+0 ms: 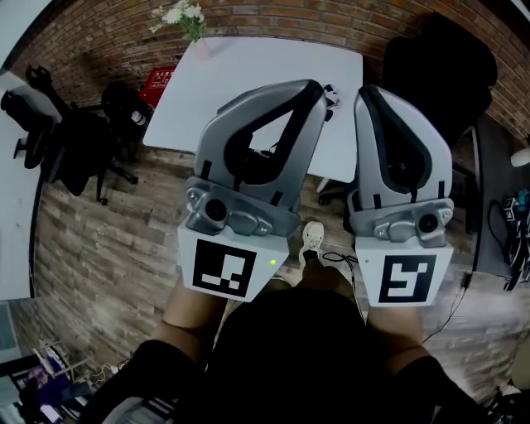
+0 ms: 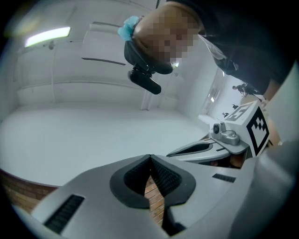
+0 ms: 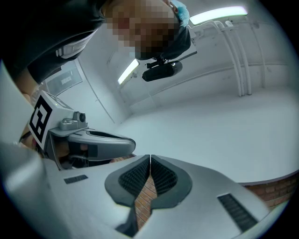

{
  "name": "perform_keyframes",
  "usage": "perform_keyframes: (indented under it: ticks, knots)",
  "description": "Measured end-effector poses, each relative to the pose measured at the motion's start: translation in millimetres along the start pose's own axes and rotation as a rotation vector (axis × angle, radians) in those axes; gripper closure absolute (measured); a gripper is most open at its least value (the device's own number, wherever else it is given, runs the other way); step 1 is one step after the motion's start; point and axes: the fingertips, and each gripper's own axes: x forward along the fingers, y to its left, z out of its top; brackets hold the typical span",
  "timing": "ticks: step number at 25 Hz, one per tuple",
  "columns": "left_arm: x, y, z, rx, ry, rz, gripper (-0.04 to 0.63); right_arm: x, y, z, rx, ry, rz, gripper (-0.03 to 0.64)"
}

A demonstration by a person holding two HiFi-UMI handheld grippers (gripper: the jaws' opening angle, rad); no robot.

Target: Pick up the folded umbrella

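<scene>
- We cannot place the folded umbrella with certainty in any view. A small dark thing (image 1: 330, 90) lies at the near edge of the white worktop (image 1: 248, 70), in the gap between the two tools; it is too small to name.
- Left hand-held gripper (image 2: 150, 160): jaws closed tip to tip, nothing between the pads, only brick floor (image 1: 99, 248) showing through the gap below them.
- Right hand-held gripper (image 3: 150, 160): the same, closed and empty.
- Both are held side by side in front of the body, noses angled toward the worktop, well short of it.
- Flowers (image 1: 184, 16) stand at the worktop's far end; dark chairs (image 1: 79, 145) stand to its left.
- Our judgement: the step in hand is the approach, with no grasp begun. Next we need to find the umbrella, part one pair of jaws and bring them around its body.
</scene>
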Motion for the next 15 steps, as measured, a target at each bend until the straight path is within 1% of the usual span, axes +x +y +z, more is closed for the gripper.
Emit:
perform_keyframes:
  ticks: [4,8,15]
  knots:
    - [25,3,-19,0.037,0.018,0.000,0.583,15,-18,-20,0.009,-0.007,0.013,0.586]
    - [47,4,-37,0.037,0.023,0.001,0.583,29,-34,-41,0.024,-0.017,0.031,0.586]
    - [83,2,-69,0.072,0.061,-0.001,0.583,47,-58,-76,0.065,-0.045,0.066,0.586]
